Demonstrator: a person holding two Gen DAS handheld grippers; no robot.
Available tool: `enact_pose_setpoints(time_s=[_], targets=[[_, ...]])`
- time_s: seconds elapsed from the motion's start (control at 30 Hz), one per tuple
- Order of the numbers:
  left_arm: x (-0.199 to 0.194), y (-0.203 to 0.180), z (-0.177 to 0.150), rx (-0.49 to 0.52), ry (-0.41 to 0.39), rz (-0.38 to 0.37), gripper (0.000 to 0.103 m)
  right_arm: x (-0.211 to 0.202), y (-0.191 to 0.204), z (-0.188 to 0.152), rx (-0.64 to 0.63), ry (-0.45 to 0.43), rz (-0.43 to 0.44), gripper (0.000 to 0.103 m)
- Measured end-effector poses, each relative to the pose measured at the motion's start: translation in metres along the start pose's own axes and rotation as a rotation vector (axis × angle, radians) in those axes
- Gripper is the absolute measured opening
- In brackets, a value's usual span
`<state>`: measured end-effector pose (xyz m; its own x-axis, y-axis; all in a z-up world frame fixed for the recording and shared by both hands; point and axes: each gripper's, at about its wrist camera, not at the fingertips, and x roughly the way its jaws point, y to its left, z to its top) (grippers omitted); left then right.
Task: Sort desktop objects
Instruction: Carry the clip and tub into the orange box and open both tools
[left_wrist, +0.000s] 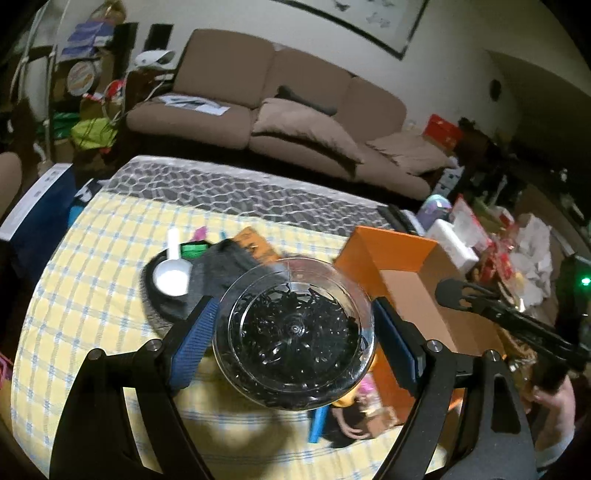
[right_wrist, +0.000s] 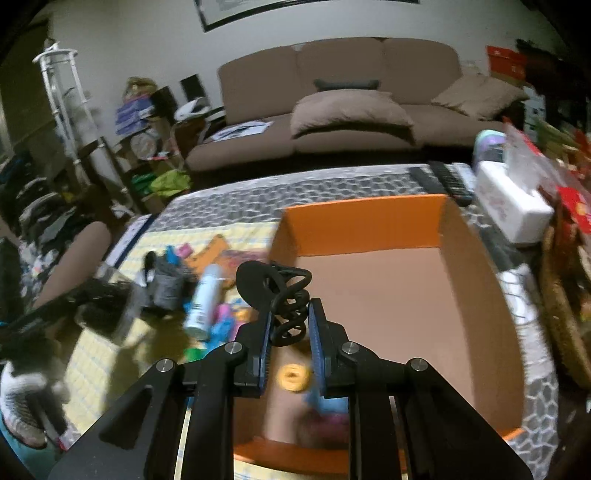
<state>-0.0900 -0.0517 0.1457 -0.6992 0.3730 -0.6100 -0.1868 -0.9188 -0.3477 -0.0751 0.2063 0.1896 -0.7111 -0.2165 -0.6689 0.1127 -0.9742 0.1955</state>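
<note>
Two handheld grippers are seen over a tabletop (left_wrist: 92, 295) covered with a yellow checked cloth, each carrying an object, with an open orange cardboard box (right_wrist: 369, 218) as the landmark.

In the left wrist view, the left gripper (left_wrist: 293, 332) is spread wide, its blue pads pressed on either side of a clear round tub (left_wrist: 295, 328) filled with small black hair ties. The tub is held above the cloth, just beside the box's near left corner. Beyond it, further from the box, a dark tray (left_wrist: 155, 295) holding a white scoop (left_wrist: 173, 273) is visible.

In the right wrist view, the jaws of the right gripper (right_wrist: 290, 325) are nearly together, pinching a black hair claw clip (right_wrist: 277, 295) directly above the box's interior. A yellow ring (right_wrist: 293, 376) and blue and pink items are blurred below, apparently lying in the box already. Left of the box, a white spray bottle (right_wrist: 203, 302) and other small things remain on the cloth.

The step in hand appears to be carrying items to the box. Next, the clip would need to be lowered and released inside, and the tub brought over the box wall.
</note>
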Motion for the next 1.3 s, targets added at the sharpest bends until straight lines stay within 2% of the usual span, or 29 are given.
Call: enact_pose_setpoints(time_s=[0.2, 0.4, 0.63, 0.93, 1.3], targets=[[0.007, -0.039, -0.004, 0.057, 0.018, -0.045, 0.082, -0.008, -0.036, -0.01, 0.027, 0.021, -0.102, 0.017], [0.021, -0.085, -0.014, 0.13, 0.066, -0.081, 0.082, -0.005, -0.072, -0.023, 0.068, 0.065, -0.136, 0.017], [0.042, -0.141, -0.017, 0.183, 0.12, -0.137, 0.082, -0.005, -0.09, -0.032, 0.09, 0.095, -0.178, 0.017], [0.092, -0.213, -0.023, 0.252, 0.225, -0.173, 0.082, -0.017, -0.119, -0.038, 0.107, 0.097, -0.25, 0.017], [0.143, -0.259, -0.042, 0.257, 0.348, -0.194, 0.082, -0.026, -0.133, -0.042, 0.103, 0.096, -0.232, 0.018]])
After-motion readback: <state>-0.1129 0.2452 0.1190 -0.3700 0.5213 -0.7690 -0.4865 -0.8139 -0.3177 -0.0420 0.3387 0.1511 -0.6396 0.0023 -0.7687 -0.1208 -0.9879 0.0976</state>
